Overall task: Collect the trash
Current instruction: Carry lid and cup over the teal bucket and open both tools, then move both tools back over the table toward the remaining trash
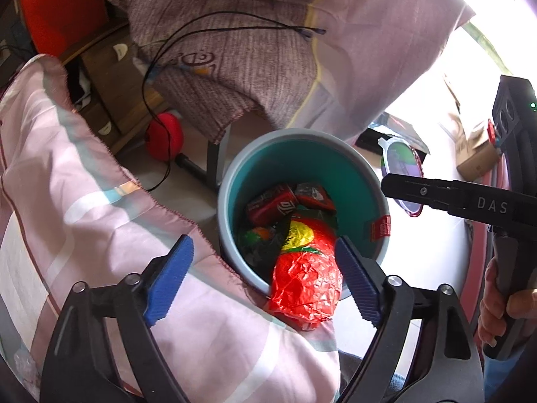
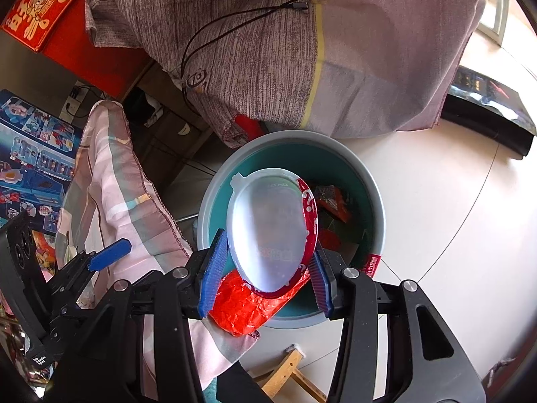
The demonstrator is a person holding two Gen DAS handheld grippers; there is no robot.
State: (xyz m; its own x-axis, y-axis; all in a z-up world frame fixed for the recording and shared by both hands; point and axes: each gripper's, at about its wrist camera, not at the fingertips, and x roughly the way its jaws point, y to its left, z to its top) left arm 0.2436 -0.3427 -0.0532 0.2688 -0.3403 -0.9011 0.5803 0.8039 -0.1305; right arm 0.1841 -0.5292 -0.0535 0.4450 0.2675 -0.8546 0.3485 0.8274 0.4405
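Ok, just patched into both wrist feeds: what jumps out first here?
The teal bin on the pale floor, already holding wrappers, sits dead centre in both views. The right gripper is shut on a red-rimmed tub with a clear lid, held over the bin's mouth. The crumpled red bag lies over the bin's near rim, partly on the pink quilt, with the left gripper open around it.

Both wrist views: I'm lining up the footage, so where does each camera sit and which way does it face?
Left wrist: on the open left gripper, looking down at the bin and the red bag on its rim; the right gripper and the person's hand show.
Right wrist: on the right gripper, shut on the lidded cup above the bin; the left gripper's blue pad shows.
Shared: bin, red bag, blanket.
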